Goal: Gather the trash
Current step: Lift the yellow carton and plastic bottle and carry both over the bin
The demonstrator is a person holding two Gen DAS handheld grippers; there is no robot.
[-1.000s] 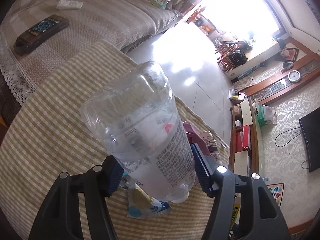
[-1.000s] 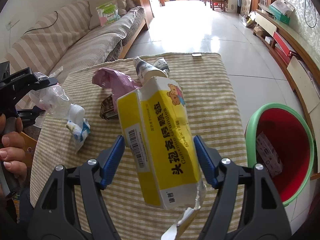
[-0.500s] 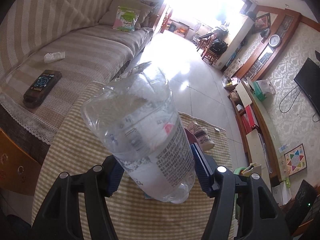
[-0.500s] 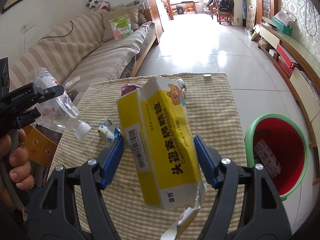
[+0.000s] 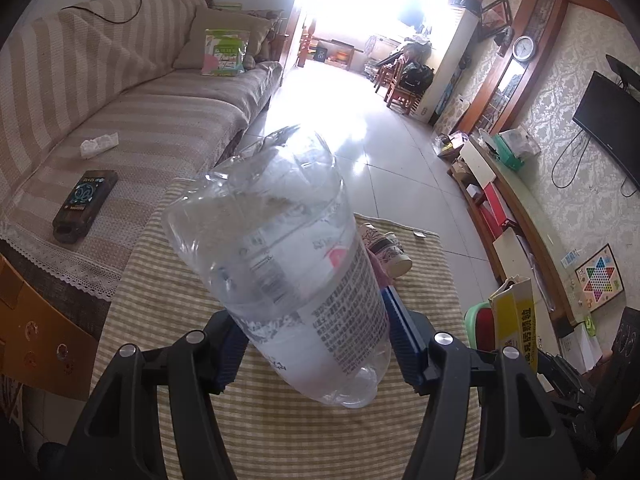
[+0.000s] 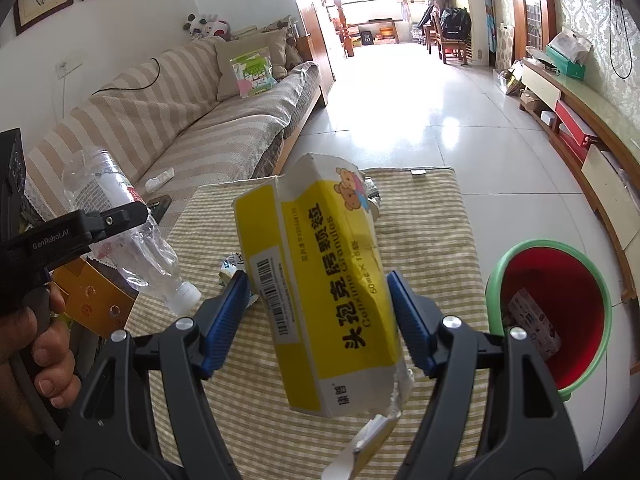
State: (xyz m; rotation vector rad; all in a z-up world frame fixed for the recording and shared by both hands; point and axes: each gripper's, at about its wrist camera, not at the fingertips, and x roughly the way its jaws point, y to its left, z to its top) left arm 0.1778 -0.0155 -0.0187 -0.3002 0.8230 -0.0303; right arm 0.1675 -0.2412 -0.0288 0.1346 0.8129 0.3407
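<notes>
Your left claw (image 5: 310, 344) is about half open, its blue pads clamped on a crumpled clear bottle (image 5: 280, 256), cap end toward you, held in the air above the checked table (image 5: 168, 280) near its sofa-side edge. Your right claw (image 6: 318, 320) stands about as wide, gripping a yellow box (image 6: 320, 292) over the table's middle. A wrapper (image 6: 232, 266) and a cup (image 5: 390, 254) lie on the cloth. Right of the table's edge the red bin (image 6: 560, 312) stands on open floor.
</notes>
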